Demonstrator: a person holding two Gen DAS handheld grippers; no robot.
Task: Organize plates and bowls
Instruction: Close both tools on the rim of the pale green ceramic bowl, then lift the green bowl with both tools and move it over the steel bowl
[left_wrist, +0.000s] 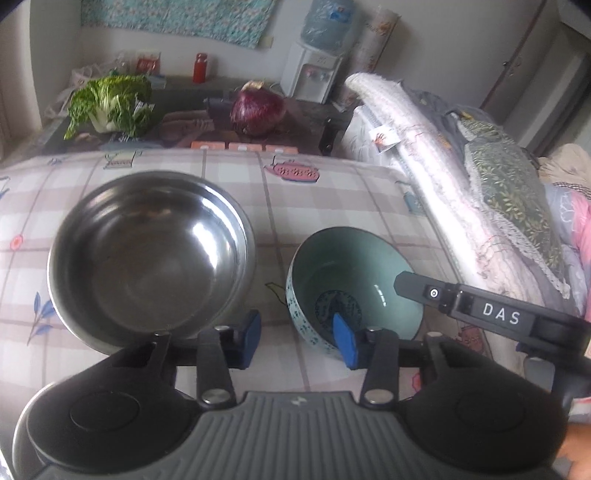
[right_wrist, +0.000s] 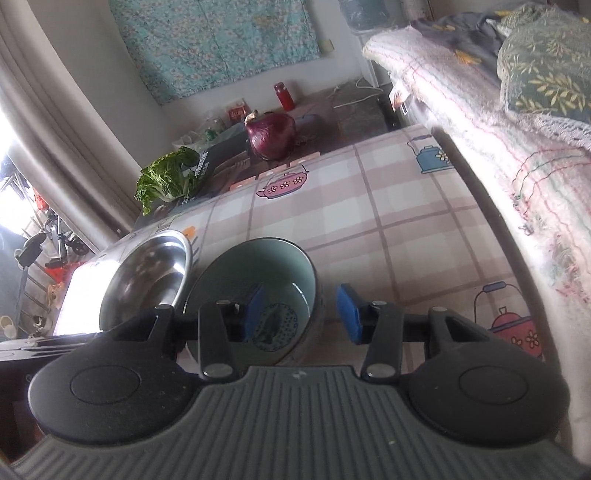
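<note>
A large steel bowl (left_wrist: 151, 254) and a smaller teal ceramic bowl (left_wrist: 354, 277) with a dark pattern at its bottom stand side by side on the checked tablecloth (left_wrist: 325, 199). My left gripper (left_wrist: 297, 341) is open and straddles the teal bowl's near left rim, one blue pad inside it. My right gripper (right_wrist: 301, 314) is open and straddles the teal bowl's (right_wrist: 255, 280) right rim, its left pad inside. The steel bowl (right_wrist: 147, 280) sits to the left. The right gripper's finger (left_wrist: 480, 306) also reaches over the teal bowl in the left wrist view.
A red cabbage (left_wrist: 258, 110) and a leafy green (left_wrist: 110, 107) lie on a dark table beyond the cloth. Folded bedding (left_wrist: 461, 177) runs along the right side. A red bottle (left_wrist: 200, 68) and a water dispenser (left_wrist: 314, 70) stand at the back wall.
</note>
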